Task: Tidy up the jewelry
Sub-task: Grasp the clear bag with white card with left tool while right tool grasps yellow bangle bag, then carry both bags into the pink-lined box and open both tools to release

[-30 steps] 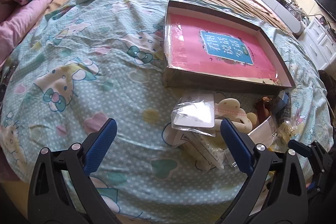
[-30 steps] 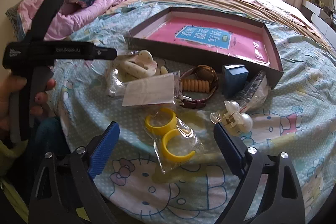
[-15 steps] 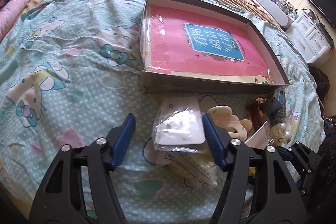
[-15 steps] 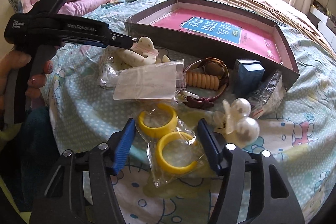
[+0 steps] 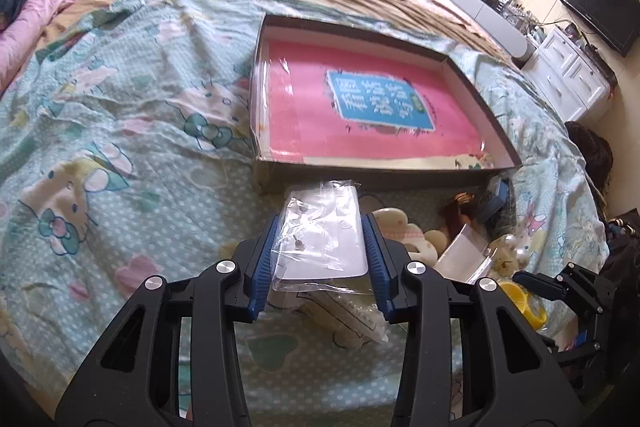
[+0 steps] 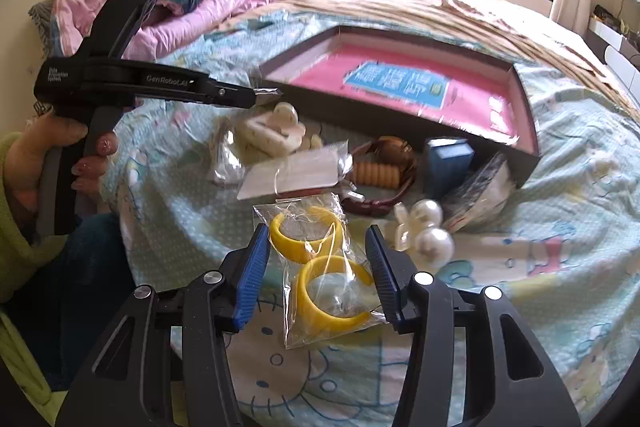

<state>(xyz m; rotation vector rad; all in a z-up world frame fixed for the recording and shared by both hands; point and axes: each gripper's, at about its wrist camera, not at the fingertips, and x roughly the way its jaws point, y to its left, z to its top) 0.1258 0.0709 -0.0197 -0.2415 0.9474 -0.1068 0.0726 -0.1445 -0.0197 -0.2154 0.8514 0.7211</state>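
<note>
Near the shallow pink-lined cardboard box (image 5: 496,131), the left claw (image 5: 322,259) seemingly pinches a clear earring packet (image 5: 320,239), the right claw (image 6: 318,269) brackets bagged yellow bangles (image 6: 320,267), needing boxing next.

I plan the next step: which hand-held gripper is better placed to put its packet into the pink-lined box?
Likely the left hand-held gripper: its clear packet lies just before the box.
</note>
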